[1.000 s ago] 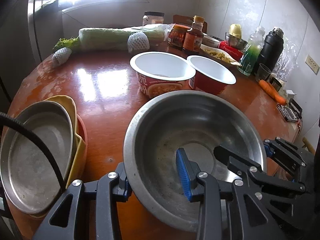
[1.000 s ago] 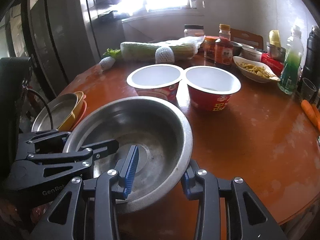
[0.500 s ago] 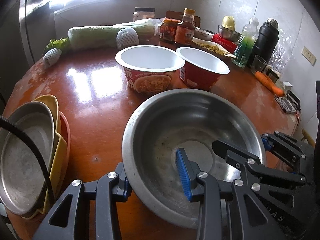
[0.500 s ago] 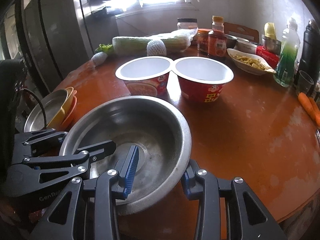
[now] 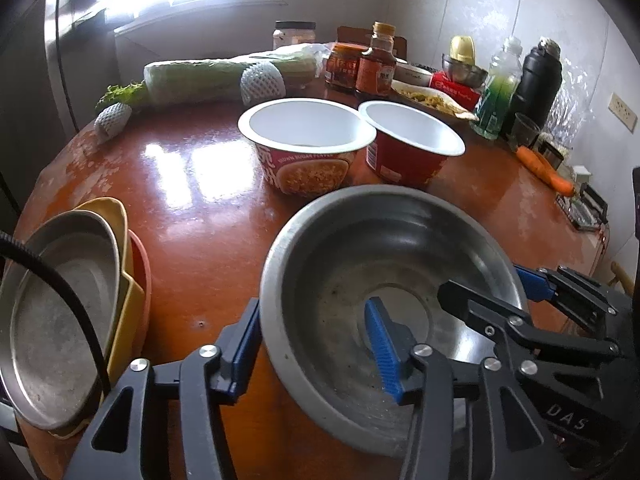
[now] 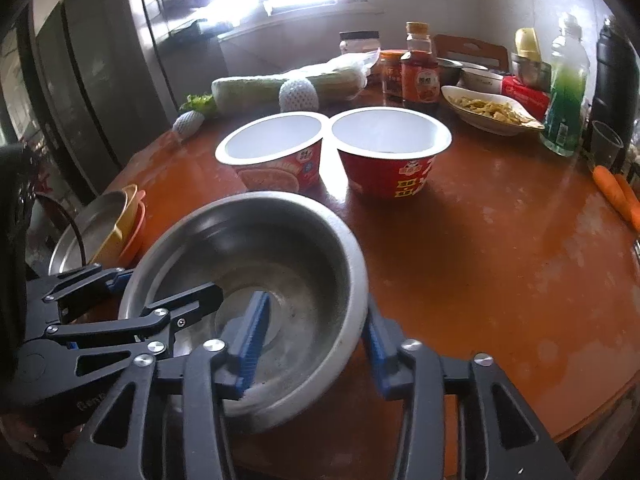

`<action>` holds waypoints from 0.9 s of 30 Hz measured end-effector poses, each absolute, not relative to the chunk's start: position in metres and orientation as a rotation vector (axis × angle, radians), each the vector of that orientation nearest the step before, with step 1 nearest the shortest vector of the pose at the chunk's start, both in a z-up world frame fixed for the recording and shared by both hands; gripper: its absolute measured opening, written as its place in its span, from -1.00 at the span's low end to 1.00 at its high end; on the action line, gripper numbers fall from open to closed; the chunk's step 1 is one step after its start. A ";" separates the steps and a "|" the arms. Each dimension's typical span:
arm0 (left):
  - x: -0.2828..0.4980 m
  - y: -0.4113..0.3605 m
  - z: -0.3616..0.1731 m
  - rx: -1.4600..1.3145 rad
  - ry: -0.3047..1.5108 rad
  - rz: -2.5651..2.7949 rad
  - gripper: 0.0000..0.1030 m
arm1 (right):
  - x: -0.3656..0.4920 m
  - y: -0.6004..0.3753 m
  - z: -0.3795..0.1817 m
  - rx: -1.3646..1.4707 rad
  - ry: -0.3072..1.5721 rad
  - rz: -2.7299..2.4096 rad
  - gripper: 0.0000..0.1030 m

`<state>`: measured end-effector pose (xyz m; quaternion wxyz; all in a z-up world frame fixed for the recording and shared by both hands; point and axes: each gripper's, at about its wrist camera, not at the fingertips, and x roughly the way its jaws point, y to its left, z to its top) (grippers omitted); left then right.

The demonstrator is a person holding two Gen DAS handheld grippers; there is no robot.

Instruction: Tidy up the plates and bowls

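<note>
A large steel bowl (image 5: 384, 280) is held above the round red-brown table (image 5: 192, 208). My left gripper (image 5: 316, 344) straddles its near-left rim, one finger inside and one outside. My right gripper (image 6: 316, 340) straddles the near-right rim of the same bowl (image 6: 256, 264) the same way. Both are shut on the rim. A stack of a steel plate (image 5: 52, 320), a yellow dish and an orange plate sits at the table's left edge. Two empty noodle cups stand mid-table, a pink one (image 5: 308, 144) and a red one (image 5: 408, 148).
Wrapped greens (image 5: 224, 76), sauce jars (image 5: 360, 68), a dish of food (image 6: 492, 112), a green bottle (image 5: 496, 92), a black flask (image 5: 536, 80) and carrots (image 5: 544, 168) line the far and right side of the table. A wall is on the right.
Both grippers have lifted the steel bowl and carried it forward toward the two noodle cups. The plate stack has slid further left in view.
</note>
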<state>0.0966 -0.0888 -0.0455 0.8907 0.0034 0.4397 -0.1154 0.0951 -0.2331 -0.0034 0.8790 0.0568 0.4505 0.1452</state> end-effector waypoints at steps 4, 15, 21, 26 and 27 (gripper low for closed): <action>0.095 -0.084 -0.039 -0.023 0.897 -0.246 0.17 | 0.094 -0.237 0.002 0.136 0.918 0.295 0.18; 0.088 -0.081 -0.024 -0.031 0.857 -0.247 0.27 | 0.088 -0.243 0.017 0.145 0.863 0.278 0.36; 0.088 -0.080 -0.021 -0.038 0.846 -0.243 0.31 | 0.088 -0.246 0.019 0.153 0.853 0.273 0.39; 0.090 -0.080 -0.024 -0.038 0.853 -0.238 0.33 | 0.089 -0.247 0.018 0.154 0.857 0.271 0.41; 0.091 -0.079 -0.024 -0.038 0.855 -0.237 0.33 | 0.089 -0.247 0.018 0.155 0.856 0.270 0.41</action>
